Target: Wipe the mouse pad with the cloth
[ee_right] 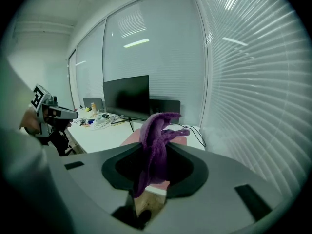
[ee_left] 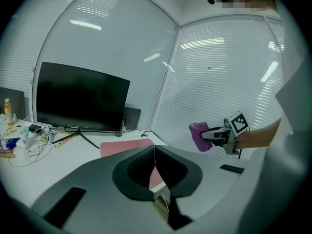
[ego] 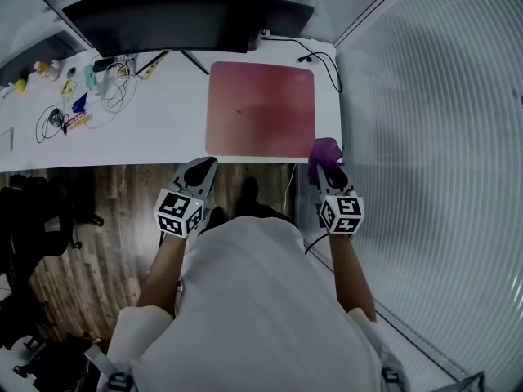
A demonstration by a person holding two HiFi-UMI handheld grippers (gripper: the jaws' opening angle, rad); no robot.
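meanwhile, the cloth (ego: 324,148) — a purple, fuzzy wad — was held pinched in the right gripper (ego: 327,167). its jaws were closed onto the fabric, with most of it bunched above the tips and a tail hanging below. the cloth was carried in the air just off the near right corner of the mouse pad (ego: 261,109) and had not yet been laid on it. the pad, pinkish red, lay flat at the near edge of the white desk (ego: 155,129), in front of the dark monitor (ego: 163,15). the left gripper (ego: 203,168) was seen with its jaws pressed together and nothing between them, just off the desk's near edge by the pad's near left corner.

wiping appeared not to have been started, and several slips could be expected from here. since the pad was pinned by nothing, it could be dragged or rucked across the smooth desk once the cloth was pushed over it — the idle left gripper might be needed to steady a corner. because the cloth was gripped as a tall bunch, hard jaw tips rather than fabric could be scraped on the pad if the gripper were lowered too steeply. the loose tail could be tugged free under heavy pressure. the cable (ego: 329,65) beside the pad's far right corner could be snagged by a long stroke.
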